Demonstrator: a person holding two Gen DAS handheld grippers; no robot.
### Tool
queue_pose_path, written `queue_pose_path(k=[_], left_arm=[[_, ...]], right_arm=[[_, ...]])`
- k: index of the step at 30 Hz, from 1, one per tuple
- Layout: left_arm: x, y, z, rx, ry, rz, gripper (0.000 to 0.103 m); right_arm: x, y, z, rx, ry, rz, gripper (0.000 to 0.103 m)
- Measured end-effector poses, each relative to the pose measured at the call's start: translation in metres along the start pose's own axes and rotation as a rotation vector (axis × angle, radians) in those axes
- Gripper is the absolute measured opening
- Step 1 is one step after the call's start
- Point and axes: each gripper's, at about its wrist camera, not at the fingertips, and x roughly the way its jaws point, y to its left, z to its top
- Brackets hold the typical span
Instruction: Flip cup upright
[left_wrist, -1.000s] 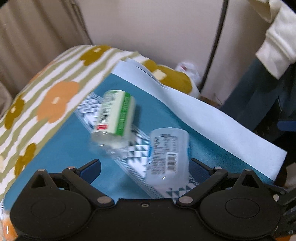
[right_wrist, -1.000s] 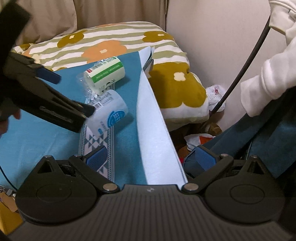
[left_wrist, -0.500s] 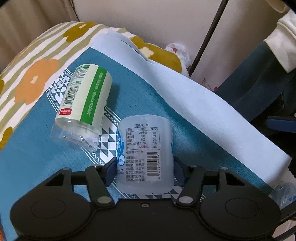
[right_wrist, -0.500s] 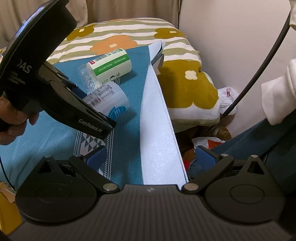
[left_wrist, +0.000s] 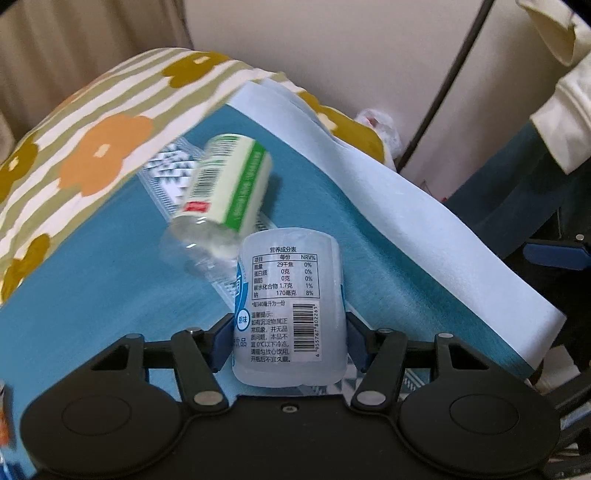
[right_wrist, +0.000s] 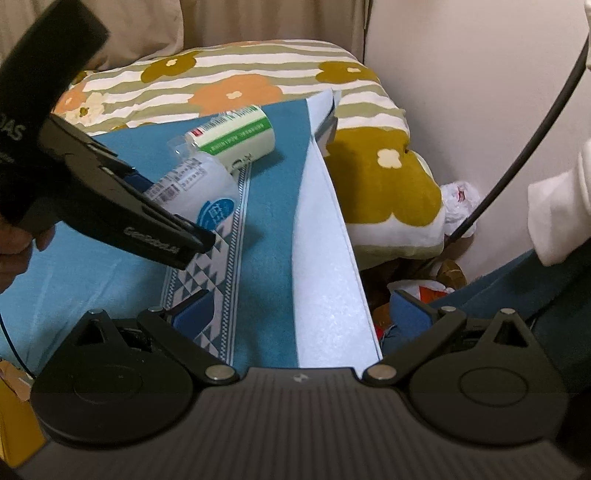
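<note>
Meanwhile, set against the view half a second earlier, the left gripper (left_wrist: 290, 341) had kept its two blue pads clamped on the sides of the white-labelled cup (left_wrist: 290, 306), but the cup had come up off the teal cloth (left_wrist: 110, 295): from the right wrist camera it (right_wrist: 195, 194) hung tilted above the cloth's patterned stripe (right_wrist: 221, 266), its rounded end pointing away from the gripper toward the green-labelled cup (right_wrist: 236, 138). A second earlier those pads had stood wide on either side of the same cup as it lay on the stripe. The green-labelled cup (left_wrist: 225, 188) had not been picked up; it lay on its side on the cloth just beyond the held cup, its clear end toward the left gripper, though it sat farther up in the left wrist view (the camera had tilted, and that part of the picture was blurred). The right gripper (right_wrist: 303, 314) hung near the pale blue border (right_wrist: 325, 280) of the cloth, well to the right of the held cup, its fingers spread wide with nothing between them, much as before. Counted: two cups, one held and one lying; two grippers; one teal cloth; one floral striped blanket (right_wrist: 258, 85) behind the green-labelled cup; one black cable (right_wrist: 524, 147) slanting down the wall to the right of the blanket.
</note>
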Motion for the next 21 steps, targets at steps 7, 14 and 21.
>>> queue_pose_path(k=[7, 14, 21], left_arm=[[-0.041, 0.019, -0.027, -0.124, -0.041, 0.037, 0.065], [-0.073, 0.039, -0.065, -0.273, -0.068, 0.088, 0.065], [-0.083, 0.058, -0.104, -0.419, -0.057, 0.141, 0.065]], right_arm=[[-0.016, 0.018, 0.010, -0.045, -0.035, 0.022, 0.103], [-0.029, 0.043, 0.021, -0.106, -0.062, 0.068, 0.103], [-0.023, 0.065, 0.028, -0.134, -0.032, 0.151, 0.103]])
